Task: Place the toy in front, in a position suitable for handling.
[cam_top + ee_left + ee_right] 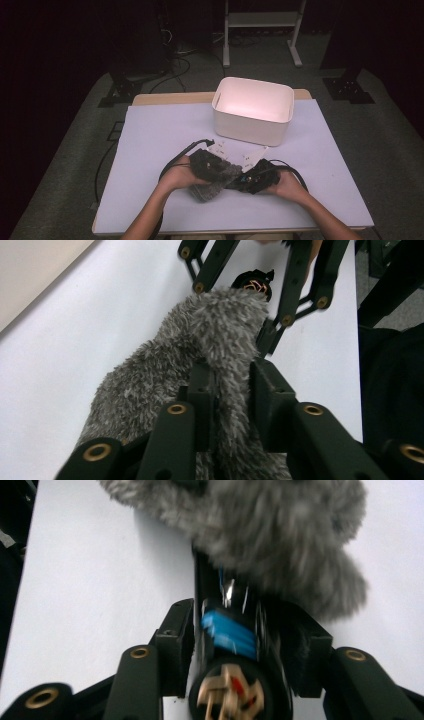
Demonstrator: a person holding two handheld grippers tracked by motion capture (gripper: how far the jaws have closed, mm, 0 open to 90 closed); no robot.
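Observation:
A grey furry cover (214, 187) lies low over the white sheet between both hands. It sits over the front of a black microphone (230, 635) with a blue band and a metal plug end. My left gripper (232, 385) pinches a fold of the furry cover (200, 335) between its pads. In the high view the left gripper (222, 170) comes in from the left. My right gripper (242, 645) is shut around the microphone's body, and the fur (260, 525) covers the far end. From the left gripper view the microphone's tail (254, 284) shows between the right gripper's jaws.
A white bin (250, 127) stands open just behind the hands, with nothing visible inside. A white sheet (160, 145) covers the tabletop. Cables trail from both grippers over its front part. Dark floor and stand legs lie beyond the table.

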